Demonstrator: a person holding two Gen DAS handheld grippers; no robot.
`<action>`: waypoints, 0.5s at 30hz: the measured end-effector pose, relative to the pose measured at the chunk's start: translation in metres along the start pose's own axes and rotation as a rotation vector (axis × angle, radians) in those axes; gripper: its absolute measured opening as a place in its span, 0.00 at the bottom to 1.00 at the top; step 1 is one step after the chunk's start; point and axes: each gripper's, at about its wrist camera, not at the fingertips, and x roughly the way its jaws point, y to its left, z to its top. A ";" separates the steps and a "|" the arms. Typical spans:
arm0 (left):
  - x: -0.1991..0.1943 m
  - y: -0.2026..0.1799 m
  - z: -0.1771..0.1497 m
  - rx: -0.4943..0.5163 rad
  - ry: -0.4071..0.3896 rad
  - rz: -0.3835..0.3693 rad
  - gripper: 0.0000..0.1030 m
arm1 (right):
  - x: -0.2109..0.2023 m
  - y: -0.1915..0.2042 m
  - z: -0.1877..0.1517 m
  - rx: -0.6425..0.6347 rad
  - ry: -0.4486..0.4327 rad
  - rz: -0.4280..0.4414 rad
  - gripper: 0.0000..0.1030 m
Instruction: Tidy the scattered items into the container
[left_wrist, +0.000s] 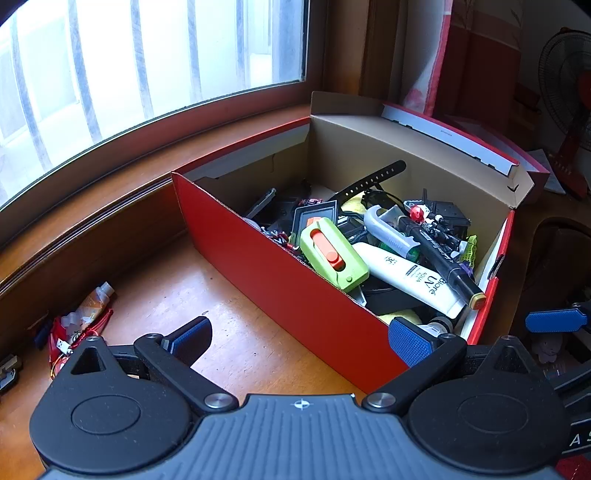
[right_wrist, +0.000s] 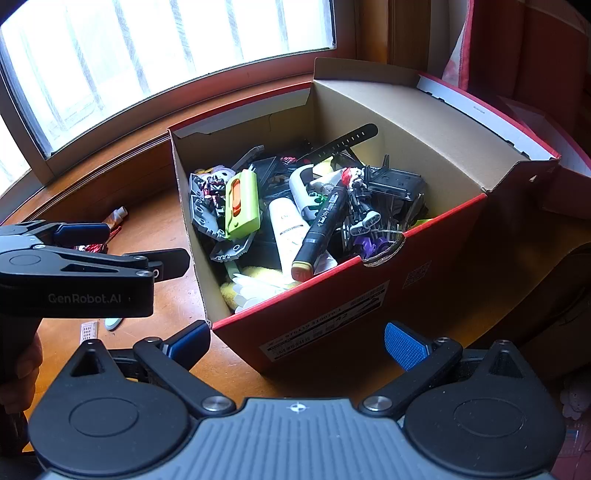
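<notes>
White "Bioré UV AQUA" tube (left_wrist: 410, 275) in box (left_wrist: 280, 280)

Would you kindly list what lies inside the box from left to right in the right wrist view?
Grey toy parts → green and orange case → white tube → black marker → clear black case, all in the red box.

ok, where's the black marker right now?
The black marker lies inside the red box, slanting across the white tube, right of the green case in the right wrist view; also visible in the left wrist view.
</notes>
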 end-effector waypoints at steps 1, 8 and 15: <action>0.000 0.000 0.000 0.001 0.000 0.000 1.00 | 0.000 0.000 0.000 0.000 0.000 0.000 0.99; 0.000 -0.001 0.000 0.000 0.000 -0.002 1.00 | -0.001 0.000 -0.001 0.001 -0.004 0.002 0.99; -0.002 0.000 -0.001 -0.003 -0.012 0.001 1.00 | -0.002 0.000 -0.001 -0.001 -0.010 0.004 0.99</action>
